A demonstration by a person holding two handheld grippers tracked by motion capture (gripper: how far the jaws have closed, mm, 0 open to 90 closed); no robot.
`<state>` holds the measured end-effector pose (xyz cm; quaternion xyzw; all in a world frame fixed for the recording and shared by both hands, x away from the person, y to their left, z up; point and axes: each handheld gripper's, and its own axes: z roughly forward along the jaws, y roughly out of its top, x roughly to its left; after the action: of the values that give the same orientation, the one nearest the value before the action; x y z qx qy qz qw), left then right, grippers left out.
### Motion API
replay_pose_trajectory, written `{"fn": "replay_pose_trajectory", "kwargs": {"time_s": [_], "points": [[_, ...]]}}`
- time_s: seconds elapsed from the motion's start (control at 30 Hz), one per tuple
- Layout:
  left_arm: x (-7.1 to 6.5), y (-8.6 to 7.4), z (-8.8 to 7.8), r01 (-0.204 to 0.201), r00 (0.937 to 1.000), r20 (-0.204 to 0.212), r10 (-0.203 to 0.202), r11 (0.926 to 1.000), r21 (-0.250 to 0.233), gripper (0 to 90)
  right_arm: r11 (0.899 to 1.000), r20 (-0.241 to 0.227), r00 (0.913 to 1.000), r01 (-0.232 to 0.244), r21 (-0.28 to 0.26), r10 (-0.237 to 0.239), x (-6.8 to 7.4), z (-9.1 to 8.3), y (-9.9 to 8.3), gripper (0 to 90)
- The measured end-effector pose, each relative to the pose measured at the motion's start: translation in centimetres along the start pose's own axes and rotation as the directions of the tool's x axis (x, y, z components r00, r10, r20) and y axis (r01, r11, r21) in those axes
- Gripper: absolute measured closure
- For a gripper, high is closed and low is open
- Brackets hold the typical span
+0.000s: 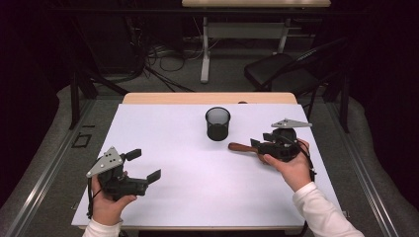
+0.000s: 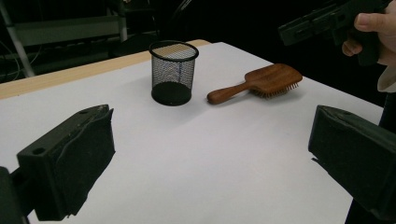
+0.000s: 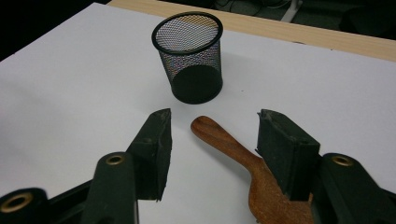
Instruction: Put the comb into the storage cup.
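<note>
Right gripper (image 3: pixel 212 140), jaws half-open, straddles the wooden hairbrush (image 3: pixel 243 168) handle, ungripped; mesh pen cup (image 3: pixel 189 56) just ahead stands empty. Left gripper (image 2: pixel 210 163) idles open.

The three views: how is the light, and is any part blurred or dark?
High view: bright white table sheet, room behind dark. Left gripper view: wooden hairbrush and black mesh cup fairly sharp, near jaws soft. Right gripper view: cup sharp, soft shadows.
</note>
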<state>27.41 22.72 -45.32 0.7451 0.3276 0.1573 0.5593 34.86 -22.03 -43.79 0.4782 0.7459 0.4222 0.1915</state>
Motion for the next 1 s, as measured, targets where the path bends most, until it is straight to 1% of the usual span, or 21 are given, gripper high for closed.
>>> {"fn": "replay_pose_trajectory", "kwargs": {"time_s": [0.13, 0.2, 0.3, 0.33, 0.43, 0.47, 0.5, 0.53, 0.57, 0.73, 0.77, 0.8, 0.87, 0.97, 1.0], "points": [[0.0, 0.0, 0.0, 0.0, 1.0, 0.002, 0.0, 1.0, 0.0, 0.3, 1.0, 0.001, 0.9999, 0.01, 0.009, -0.01, 0.2, 0.4, 0.4, 46.3], [0.0, 0.0, 0.0, 0.001, 1.0, 0.001, -0.001, 1.0, 0.001, 0.3, 0.999, -0.004, 0.9999, 0.011, 0.033, -0.011, 0.2, 1.0, 0.7, 47.6], [0.0, 0.0, 0.0, 0.002, 1.0, 0.001, -0.002, 1.0, 0.003, 0.3, 0.999, -0.01, 0.9999, 0.008, 0.048, -0.008, 0.1, 1.4, 0.9, 48.5], [0.0, -0.1, 0.0, 0.002, 1.0, 0.002, -0.002, 1.0, 0.004, 0.3, 0.998, -0.012, 0.9999, 0.002, 0.065, -0.002, -0.1, 1.7, 1.0, 49.3], [0.1, -0.1, 0.0, 0.003, 1.0, 0.003, -0.003, 1.0, 0.003, 0.3, 0.997, -0.017, 0.9998, 0.006, 0.079, -0.005, -0.2, 1.9, 1.1, 49.7], [0.1, -0.1, 0.0, 0.005, 1.0, 0.003, -0.005, 1.0, 0.004, 0.3, 0.996, -0.019, 0.9998, -0.007, 0.091, 0.008, -0.4, 2.2, 1.2, 50.0], [0.1, -0.1, 0.0, 0.005, 1.0, 0.003, -0.005, 1.0, 0.004, 0.3, 0.996, -0.019, 0.9998, -0.007, 0.091, 0.008, -0.4, 2.2, 1.2, 50.0], [0.1, -0.1, 0.0, 0.005, 1.0, 0.002, -0.005, 1.0, 0.006, 0.3, 0.994, -0.024, 0.9996, -0.011, 0.105, 0.014, -0.5, 2.3, 1.4, 50.6], [0.1, -0.1, 0.1, 0.004, 1.0, 0.002, -0.004, 1.0, 0.008, 0.3, 0.994, -0.024, 0.9995, -0.019, 0.108, 0.022, -0.6, 2.4, 1.4, 50.9], [0.1, -0.1, 0.1, 0.005, 1.0, 0.003, -0.005, 0.9999, 0.009, 0.3, 0.991, -0.042, 0.9984, -0.033, 0.13, 0.039, -0.9, 2.9, 1.7, 52.3], [0.1, -0.1, 0.1, 0.005, 1.0, 0.003, -0.005, 0.9999, 0.009, 0.3, 0.991, -0.042, 0.9985, -0.029, 0.13, 0.034, -0.9, 2.9, 1.7, 52.3], [0.1, -0.1, 0.1, 0.007, 1.0, 0.004, -0.007, 0.9999, 0.009, 0.3, 0.99, -0.032, 0.9989, -0.029, 0.136, 0.034, -0.9, 3.0, 1.8, 52.6], [0.1, -0.1, 0.1, 0.006, 1.0, 0.004, -0.006, 0.9999, 0.01, 0.3, 0.99, -0.027, 0.9991, -0.028, 0.14, 0.032, -0.9, 3.3, 1.8, 53.5], [0.1, -0.2, 0.1, 0.007, 1.0, 0.005, -0.007, 0.9999, 0.011, 0.3, 0.989, -0.009, 0.9995, -0.028, 0.146, 0.03, -1.2, 3.7, 1.9, 53.9], [0.1, -0.2, 0.1, 0.008, 1.0, 0.005, -0.008, 0.9999, 0.011, 0.3, 0.989, -0.007, 0.9993, -0.035, 0.143, 0.036, -1.3, 3.8, 1.9, 54.2]]}}
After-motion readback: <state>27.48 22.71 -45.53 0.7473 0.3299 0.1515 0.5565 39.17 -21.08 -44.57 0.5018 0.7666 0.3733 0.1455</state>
